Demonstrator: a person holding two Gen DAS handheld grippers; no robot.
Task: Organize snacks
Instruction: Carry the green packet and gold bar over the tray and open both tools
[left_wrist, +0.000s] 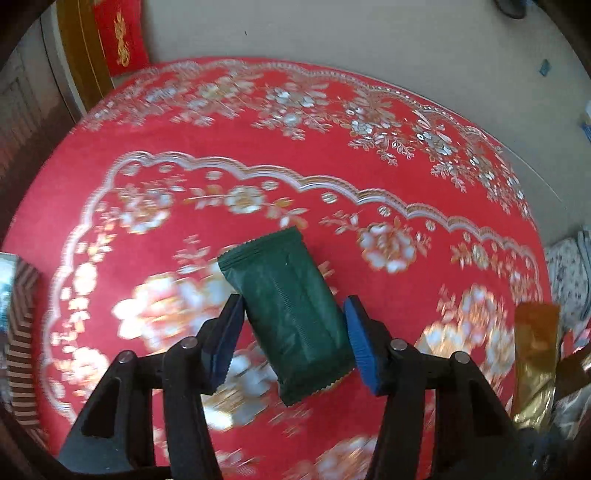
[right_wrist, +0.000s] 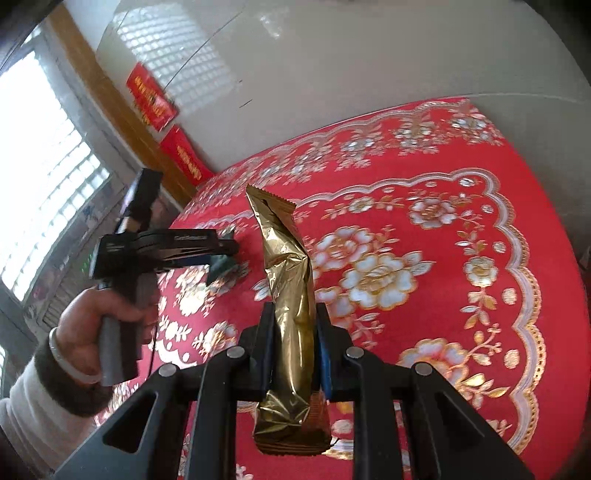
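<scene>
Green packet: a dark green snack packet (left_wrist: 293, 317) sat between the fingers of the left gripper (left_wrist: 293, 341), lying slantwise, its far crimped end pointing ahead and to the left, its near end hanging back past the pads.
Left gripper: the blue pads (left_wrist: 360, 345) looked pressed to the packet's two long sides, so I took it as gripped across its width; the blurred cloth below suggested it was held clear of the desk, though I could not be sure.
Gold packet: a crumpled gold snack packet (right_wrist: 291, 321) stood nearly upright in the right gripper (right_wrist: 293, 349), its serrated top well ahead of the fingertips and its bottom hanging below them.
Right gripper: closed on the gold packet's middle, the foil creased above the pinch; holding it by the waist probably kept the long packet from swinging.
Relation: from the right wrist view the left gripper was ahead and to the left, well apart, so each packet likely had room to travel separately.
Desk: a round desk under a red floral cloth (left_wrist: 332, 122) lay beneath both grippers.
Destination: no tray or box showed clearly, so I could not tell where either was bound.
</scene>
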